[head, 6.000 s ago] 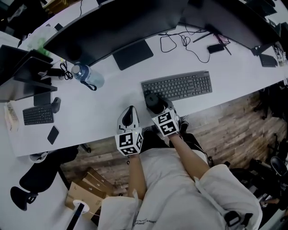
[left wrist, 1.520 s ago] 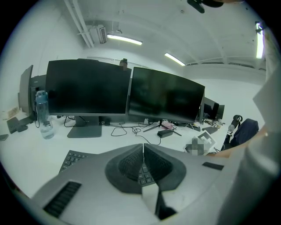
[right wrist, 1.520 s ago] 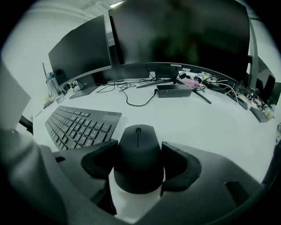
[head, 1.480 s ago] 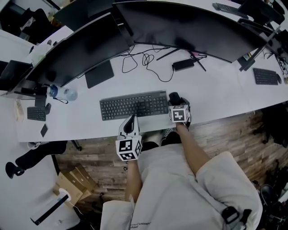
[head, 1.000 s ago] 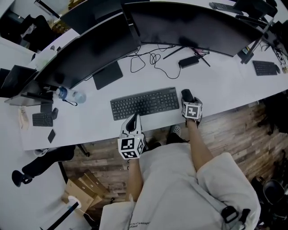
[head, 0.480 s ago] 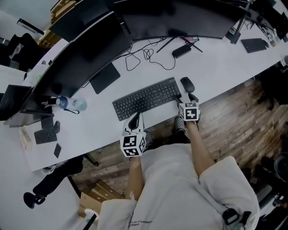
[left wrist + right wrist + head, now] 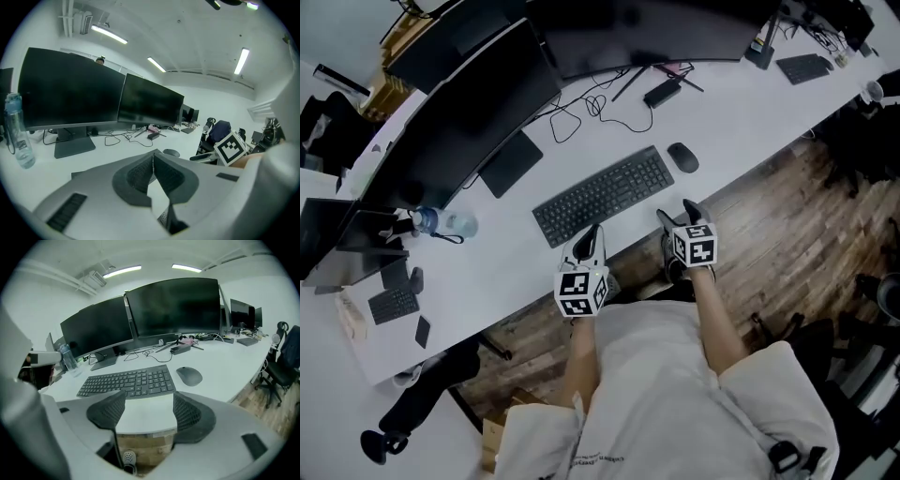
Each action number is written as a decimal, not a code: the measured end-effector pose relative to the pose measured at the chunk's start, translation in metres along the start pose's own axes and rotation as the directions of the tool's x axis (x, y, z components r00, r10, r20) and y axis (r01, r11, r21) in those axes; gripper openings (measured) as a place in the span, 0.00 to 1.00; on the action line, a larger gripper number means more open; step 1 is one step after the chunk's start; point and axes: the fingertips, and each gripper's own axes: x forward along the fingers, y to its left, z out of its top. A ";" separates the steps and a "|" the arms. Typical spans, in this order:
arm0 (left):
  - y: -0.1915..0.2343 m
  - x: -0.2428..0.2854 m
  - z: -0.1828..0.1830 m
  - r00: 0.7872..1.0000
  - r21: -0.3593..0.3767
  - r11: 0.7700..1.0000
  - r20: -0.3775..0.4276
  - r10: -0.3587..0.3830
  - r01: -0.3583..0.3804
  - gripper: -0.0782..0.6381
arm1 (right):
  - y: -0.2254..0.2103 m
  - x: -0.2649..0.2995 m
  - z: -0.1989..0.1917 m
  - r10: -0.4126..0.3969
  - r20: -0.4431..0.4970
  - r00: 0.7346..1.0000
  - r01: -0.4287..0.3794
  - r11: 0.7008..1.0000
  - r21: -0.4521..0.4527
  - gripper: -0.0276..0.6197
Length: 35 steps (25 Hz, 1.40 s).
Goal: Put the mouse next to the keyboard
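Here, oval mouse (image 7: 682, 157) lies beside flat keyboard (image 7: 603, 195).

Mouse (image 7: 682, 157) lies just beside the keyboard (image 7: 603, 195); right gripper (image 7: 676, 212) seemingly empty.

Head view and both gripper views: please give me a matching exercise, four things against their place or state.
Things:
1 mouse
2 water bottle
3 left tongs
4 right tongs

Places or states:
A jaws apart, nothing between them
B just off the right end of the keyboard
C jaws together, nothing between them
D far to the keyboard's left

Pairs: 1-B, 2-D, 3-C, 4-A
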 end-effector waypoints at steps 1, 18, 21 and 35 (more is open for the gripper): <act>0.000 -0.003 0.000 1.000 0.010 1.000 0.001 -0.014 0.014 0.14 | 0.002 -0.005 -0.001 -0.010 0.012 1.000 0.010 1.000 0.015 0.55; 0.016 -0.058 -0.019 0.992 0.080 0.989 0.002 -0.125 0.124 0.14 | 0.072 -0.060 -0.014 -0.111 0.157 0.981 0.102 0.993 0.065 0.53; 0.026 -0.067 -0.024 0.993 0.083 0.990 -0.003 -0.118 0.118 0.14 | 0.086 -0.060 -0.010 -0.098 0.180 0.979 0.087 0.994 0.067 0.49; 0.037 -0.082 -0.034 0.992 0.079 0.989 0.005 -0.123 0.122 0.14 | 0.101 -0.075 -0.010 -0.143 0.205 0.968 0.136 0.990 0.048 0.28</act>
